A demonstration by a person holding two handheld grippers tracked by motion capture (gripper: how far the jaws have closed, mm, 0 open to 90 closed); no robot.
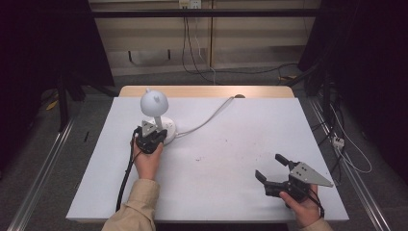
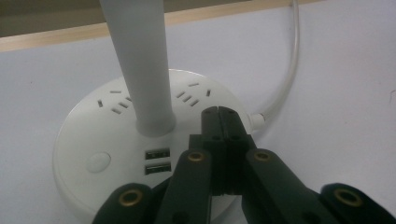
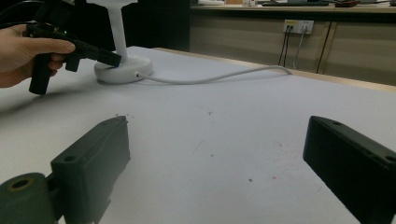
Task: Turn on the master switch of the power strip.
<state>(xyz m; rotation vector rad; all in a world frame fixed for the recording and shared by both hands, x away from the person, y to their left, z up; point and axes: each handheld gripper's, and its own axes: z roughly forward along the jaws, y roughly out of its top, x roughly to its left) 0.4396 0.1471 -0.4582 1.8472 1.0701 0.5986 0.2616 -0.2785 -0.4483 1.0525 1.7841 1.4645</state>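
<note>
right gripper [image 1: 269, 167]: near right of the white surface [image 1: 240, 159], held in a hand [image 1: 304, 208], fingers spread wide, holding nothing, aimed left and away over bare surface.
left gripper [image 1: 157, 135]: left of centre, held in a hand [image 1: 146, 161], fingers [image 2: 219, 140] pressed together with nothing between them, tips over the lamp base.
lamp [image 1: 155, 108]: white, left half of the surface; round base [image 2: 93, 140] carries socket slots, two usb ports and a round button; upright stem [image 2: 140, 65] rises from the base to a round head.
cord [image 1: 211, 115]: white, runs from the base toward the far edge.
</note>
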